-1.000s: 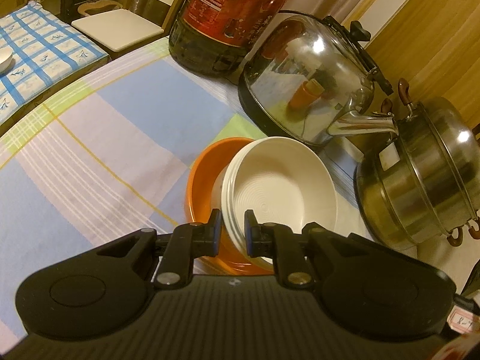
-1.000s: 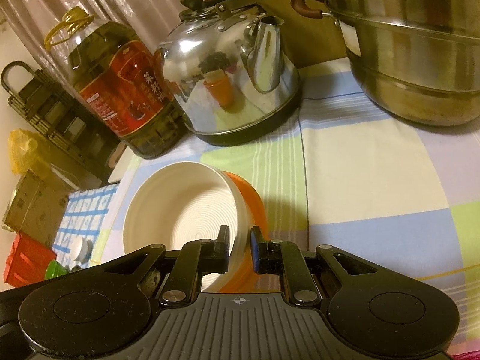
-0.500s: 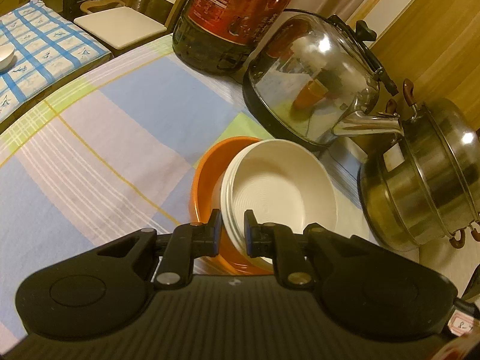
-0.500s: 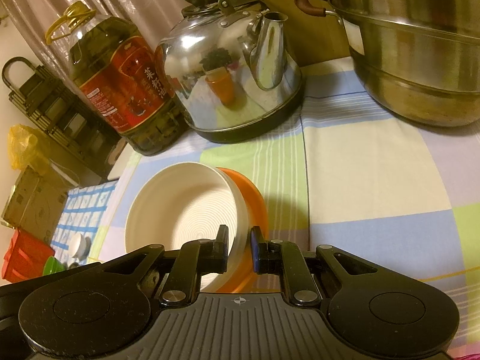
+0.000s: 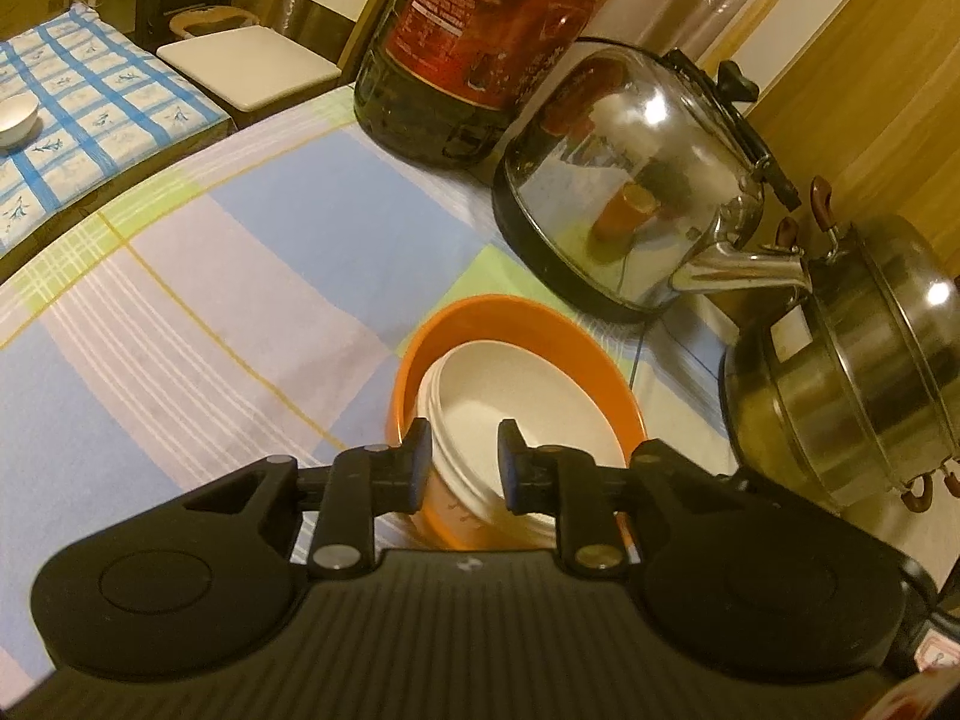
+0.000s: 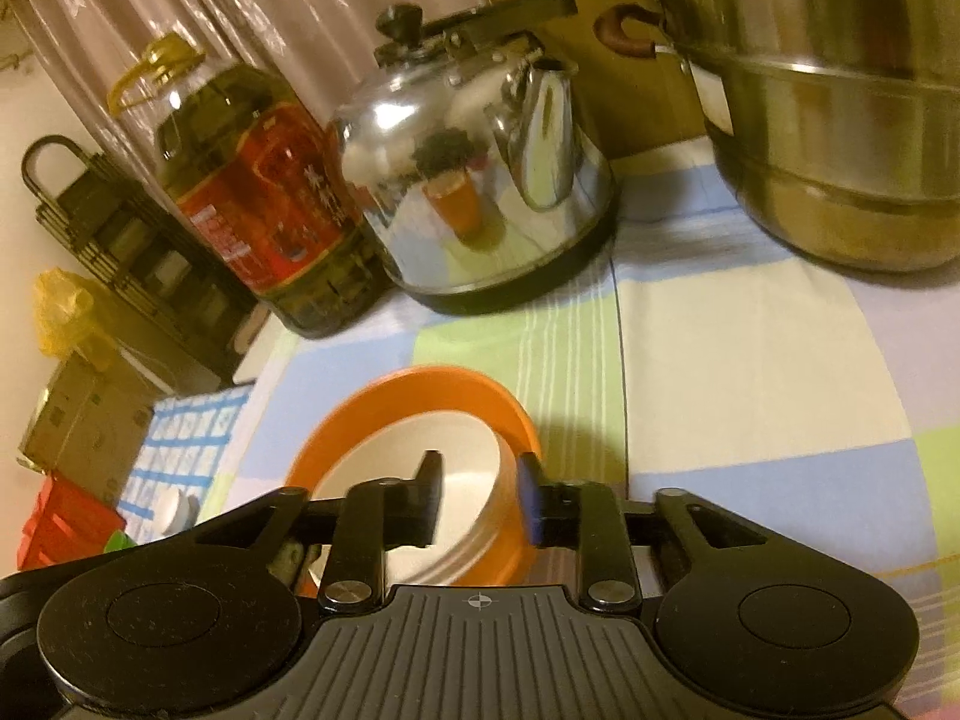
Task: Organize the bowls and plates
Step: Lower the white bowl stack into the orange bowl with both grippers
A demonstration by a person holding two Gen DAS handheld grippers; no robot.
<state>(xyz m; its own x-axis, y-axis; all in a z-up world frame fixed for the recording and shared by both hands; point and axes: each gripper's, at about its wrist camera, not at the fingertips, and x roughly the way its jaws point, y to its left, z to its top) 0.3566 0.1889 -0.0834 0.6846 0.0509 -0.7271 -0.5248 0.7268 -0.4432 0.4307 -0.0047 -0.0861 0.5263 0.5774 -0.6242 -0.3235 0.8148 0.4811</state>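
Note:
An orange bowl (image 5: 540, 324) stands on the checked tablecloth, and a stack of white bowls (image 5: 510, 384) sits nested inside it. My left gripper (image 5: 465, 462) straddles the near-left rim of the white stack. Its jaws are opening and the pads stand off the rim. In the right wrist view the orange bowl (image 6: 420, 384) holds the white bowls (image 6: 408, 456). My right gripper (image 6: 480, 492) straddles their right rims with its jaws opening, and a gap shows on both sides.
A shiny kettle (image 5: 630, 180) and a big oil bottle (image 5: 480, 30) stand just behind the bowls. A steel steamer pot (image 5: 852, 372) sits to the right. Off the table's left edge lies a blue checked cloth with a small white cup (image 5: 15, 117).
Both grippers' jaws have spread apart. The white bowls, held tilted on the orange bowl's rim before, have dropped down into the orange bowl.

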